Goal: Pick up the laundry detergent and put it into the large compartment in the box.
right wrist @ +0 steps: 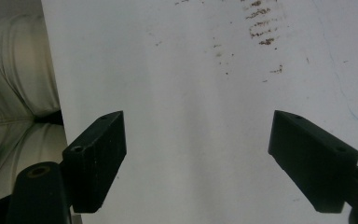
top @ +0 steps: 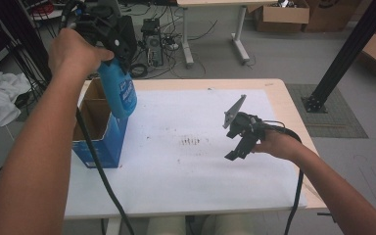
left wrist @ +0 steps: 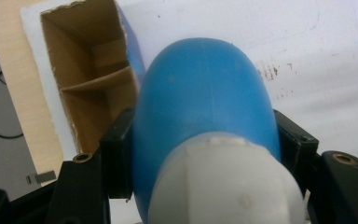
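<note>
High view shows the left gripper raised above the left end of the tabletop, its jaws clamped on the neck end of a blue bottle that hangs down from them, its lower end over the open top of a blue cardboard box. The box stands at the left edge of a white sheet that covers most of the tabletop. In the left gripper view the bottle sits squarely between the two black jaws, its white cap nearest the camera and its blue body pointing away from them; beyond and to the left of the jaws lies the box, open, with a cardboard divider across its brown inside. The right gripper hangs low over the right half of the sheet, well apart from the bottle and box, held in the person's right hand. In the right gripper view its jaws stand wide apart with nothing between them, the bare white sheet below, and a patch of dark smudges on the sheet ahead of the jaws.
</note>
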Motion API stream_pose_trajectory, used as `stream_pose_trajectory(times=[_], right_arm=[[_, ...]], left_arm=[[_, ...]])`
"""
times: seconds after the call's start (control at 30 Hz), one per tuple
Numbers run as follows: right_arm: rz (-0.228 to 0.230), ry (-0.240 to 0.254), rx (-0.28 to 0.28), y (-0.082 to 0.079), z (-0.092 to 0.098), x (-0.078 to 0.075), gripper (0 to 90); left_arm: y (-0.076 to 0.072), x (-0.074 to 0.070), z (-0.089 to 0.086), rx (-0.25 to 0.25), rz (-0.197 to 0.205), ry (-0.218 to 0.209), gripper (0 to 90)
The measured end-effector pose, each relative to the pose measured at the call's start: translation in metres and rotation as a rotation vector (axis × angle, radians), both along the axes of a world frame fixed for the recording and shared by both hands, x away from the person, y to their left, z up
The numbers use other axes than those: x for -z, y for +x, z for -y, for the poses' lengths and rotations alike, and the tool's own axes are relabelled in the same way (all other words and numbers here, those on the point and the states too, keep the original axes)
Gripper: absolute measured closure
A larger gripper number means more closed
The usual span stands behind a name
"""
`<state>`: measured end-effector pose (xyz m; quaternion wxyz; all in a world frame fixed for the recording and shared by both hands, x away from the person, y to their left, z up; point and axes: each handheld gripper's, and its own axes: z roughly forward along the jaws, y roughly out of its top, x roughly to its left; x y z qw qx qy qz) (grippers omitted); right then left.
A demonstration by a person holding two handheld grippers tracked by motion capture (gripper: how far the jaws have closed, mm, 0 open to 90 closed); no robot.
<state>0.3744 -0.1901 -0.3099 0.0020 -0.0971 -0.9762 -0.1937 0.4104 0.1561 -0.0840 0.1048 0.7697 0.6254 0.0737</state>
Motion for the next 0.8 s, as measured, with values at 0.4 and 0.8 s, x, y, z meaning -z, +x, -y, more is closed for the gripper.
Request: stream_pose_trajectory(times=[0.4, 0.8], right_arm=[[0.002, -0.002, -0.003, -0.001, -0.001, 0.001, 19.0], [0.005, 0.001, -0.001, -0.001, -0.001, 0.000, 19.0]], left_arm=[[-0.010, -0.011, -0.022, -0.123, 0.018, 0.008, 38.0], [-0.018, -0.008, -0.049, -0.183, 0.034, 0.034, 38.0]])
